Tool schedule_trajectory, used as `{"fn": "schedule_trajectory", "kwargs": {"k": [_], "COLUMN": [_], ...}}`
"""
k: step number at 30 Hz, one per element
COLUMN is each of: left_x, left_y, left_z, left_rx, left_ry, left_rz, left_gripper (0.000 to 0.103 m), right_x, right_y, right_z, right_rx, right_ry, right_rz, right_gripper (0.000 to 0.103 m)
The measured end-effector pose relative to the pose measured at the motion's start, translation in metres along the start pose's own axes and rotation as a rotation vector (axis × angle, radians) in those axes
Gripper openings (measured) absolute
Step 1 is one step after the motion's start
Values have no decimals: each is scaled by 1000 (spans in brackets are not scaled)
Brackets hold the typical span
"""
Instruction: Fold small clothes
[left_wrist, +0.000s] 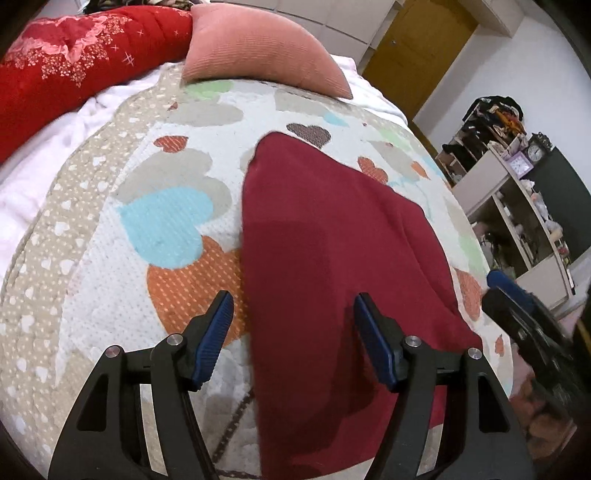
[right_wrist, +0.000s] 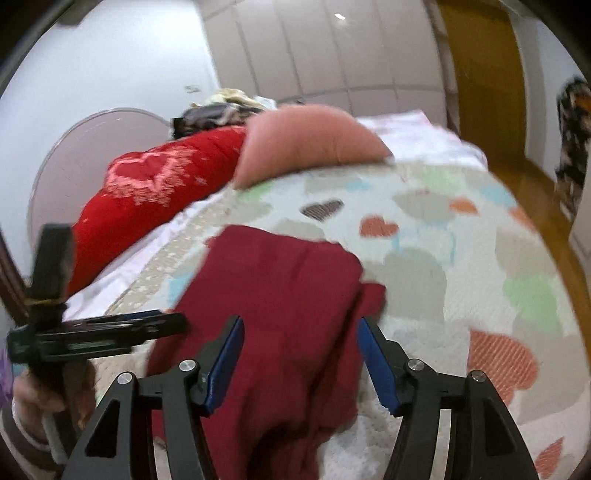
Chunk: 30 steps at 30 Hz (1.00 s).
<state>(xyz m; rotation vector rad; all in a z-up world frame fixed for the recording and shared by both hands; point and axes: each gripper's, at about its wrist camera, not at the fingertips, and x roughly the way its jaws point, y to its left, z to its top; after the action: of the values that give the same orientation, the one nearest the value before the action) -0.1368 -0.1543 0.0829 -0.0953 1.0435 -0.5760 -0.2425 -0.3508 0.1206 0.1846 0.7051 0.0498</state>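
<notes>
Bedspread (left_wrist: 92, 258) lies bare left of maroon cloth (left_wrist: 332, 240); left tongs (left_wrist: 293, 314) and right tongs (right_wrist: 301, 336) gape, empty.

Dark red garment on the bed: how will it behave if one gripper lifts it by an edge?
The dark red garment will probably droop: it follows the bedspread and shows soft creases. Likely light, being thin. Its folded layers may slide apart, since nothing pins them.
</notes>
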Motion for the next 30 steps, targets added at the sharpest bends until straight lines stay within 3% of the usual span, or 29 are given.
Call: {"fn": "schedule_trajectory", "kwargs": {"k": [4,8,9,11,15,21,23,30], "left_x": [5,1,0,-4,-15,-34,-40,-56], "left_y": [-7,-10,-11,-17,-26,-32,-35,-35], "left_z": [-7,-12,-13,-15,-19,-25,-26,-32], "left_rx": [18,36,40,65,109,102,119,123], "left_ry": [-25,-40,-43,-70,-109,-152,-173,-215], "left_rz": [43,69,77,110,158,184,209,241], "left_gripper": [68,68,68,68,68,68,68,68], "right_x": [3,32,37,31,11,-25,-30,-29], "right_y": [23,17,10,1,6,19,24,26], "right_z": [-16,-49,-55,-56,-46,-29,-27,-25], "right_rx": [-75,-99,-51,28,35,19,13,41], "right_ry": [56,157,164,141,119,8,-7,1], "right_rz": [46,-76,-54,-25,-38,-85,-113,-165], "right_gripper": [51,46,46,46,46,59,65,65]}}
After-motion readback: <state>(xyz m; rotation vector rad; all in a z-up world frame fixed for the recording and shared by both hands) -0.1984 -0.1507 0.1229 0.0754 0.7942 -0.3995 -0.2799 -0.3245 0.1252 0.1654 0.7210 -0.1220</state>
